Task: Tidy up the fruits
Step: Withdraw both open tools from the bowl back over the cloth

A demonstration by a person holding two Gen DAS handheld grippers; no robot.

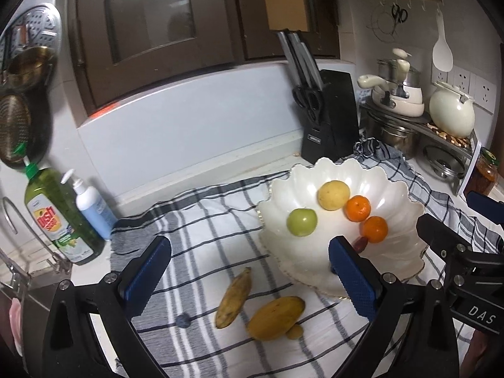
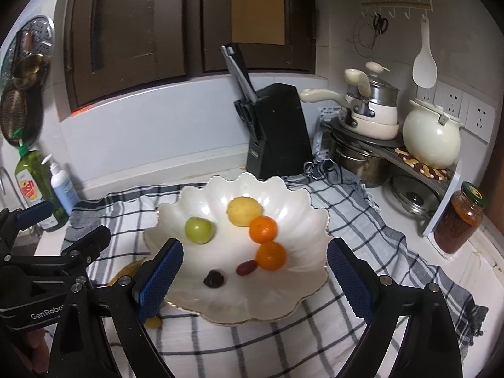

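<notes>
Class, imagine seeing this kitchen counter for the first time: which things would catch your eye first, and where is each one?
The scalloped white bowl on the checked cloth stands out, holding two bright oranges beside a yellow fruit and a green one. On the cloth beside the bowl lie two yellow-brown fruits. A black knife block stands against the back wall.

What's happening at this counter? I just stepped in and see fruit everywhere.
A person is sorting fruit into the white scalloped bowl with two hand-held tools. The left tool and right tool are both open and empty. The bowl already holds a green fruit, a yellow one, two oranges and two small dark fruits. Two bananas wait on the checked cloth.
</notes>
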